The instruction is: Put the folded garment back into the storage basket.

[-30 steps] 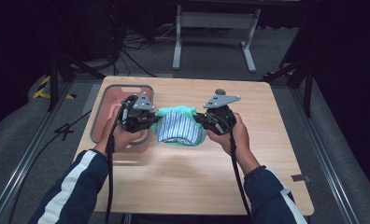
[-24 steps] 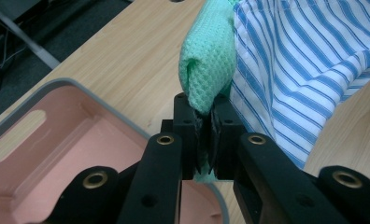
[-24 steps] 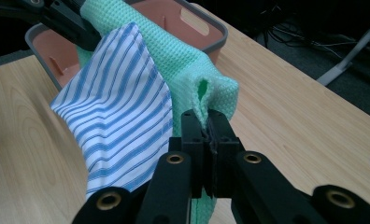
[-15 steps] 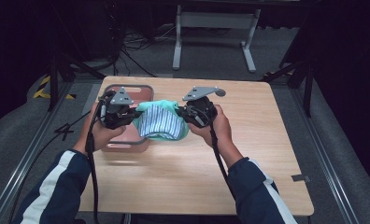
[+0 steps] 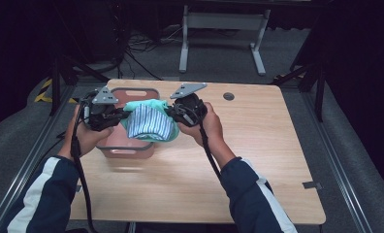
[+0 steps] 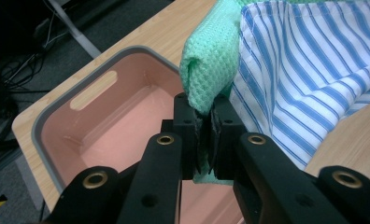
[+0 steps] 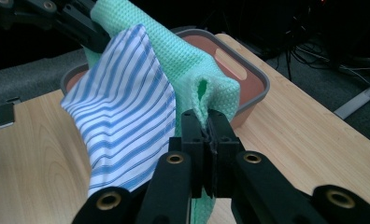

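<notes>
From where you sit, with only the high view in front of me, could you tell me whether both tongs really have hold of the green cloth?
Observer: Yes. The left tongs are shut on a folded edge of the green cloth.
Operator: And the right one, please?
Observer: The right tongs pinch another bunched edge of it, jaws fully together.
Operator: Is the striped cloth gripped as well?
Observer: The striped cloth hangs against the green one, beside the right jaws rather than between them.
Operator: Is anything in the bin?
Observer: The part of the pink bin seen from the left tongs is bare inside.
</notes>
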`<control>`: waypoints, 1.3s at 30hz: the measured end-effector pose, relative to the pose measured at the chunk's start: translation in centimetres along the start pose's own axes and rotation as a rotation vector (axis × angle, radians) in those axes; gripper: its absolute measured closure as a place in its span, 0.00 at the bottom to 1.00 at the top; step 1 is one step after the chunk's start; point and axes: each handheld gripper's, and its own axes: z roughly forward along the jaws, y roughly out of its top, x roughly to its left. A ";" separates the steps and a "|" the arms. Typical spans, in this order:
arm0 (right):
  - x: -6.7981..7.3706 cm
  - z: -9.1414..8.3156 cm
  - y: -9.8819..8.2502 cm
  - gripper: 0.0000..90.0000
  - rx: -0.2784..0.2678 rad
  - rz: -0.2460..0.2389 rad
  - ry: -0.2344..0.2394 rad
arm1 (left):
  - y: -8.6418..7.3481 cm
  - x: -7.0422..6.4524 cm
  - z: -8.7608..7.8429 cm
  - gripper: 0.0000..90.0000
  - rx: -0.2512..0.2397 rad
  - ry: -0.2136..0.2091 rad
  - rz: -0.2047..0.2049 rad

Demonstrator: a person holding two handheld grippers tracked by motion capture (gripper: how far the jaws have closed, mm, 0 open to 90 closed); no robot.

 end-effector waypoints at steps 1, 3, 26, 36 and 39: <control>0.1 0.3 0.1 0.97 0.002 -0.002 0.004 | -0.2 0.2 -0.1 0.92 0.001 0.000 -0.005; 0.3 0.9 0.4 0.97 0.004 -0.011 0.009 | -0.6 0.6 -0.4 0.92 -0.001 0.008 -0.016; 2.9 6.6 2.8 0.97 0.010 -0.044 0.076 | -4.3 3.5 -1.8 0.92 0.038 0.074 -0.079; 3.1 9.0 2.1 0.97 0.031 -0.030 0.095 | -5.4 4.2 -0.5 0.92 0.054 0.080 -0.112; 2.9 9.4 1.8 0.97 0.037 -0.018 0.098 | -5.7 4.3 0.2 0.92 0.066 0.081 -0.120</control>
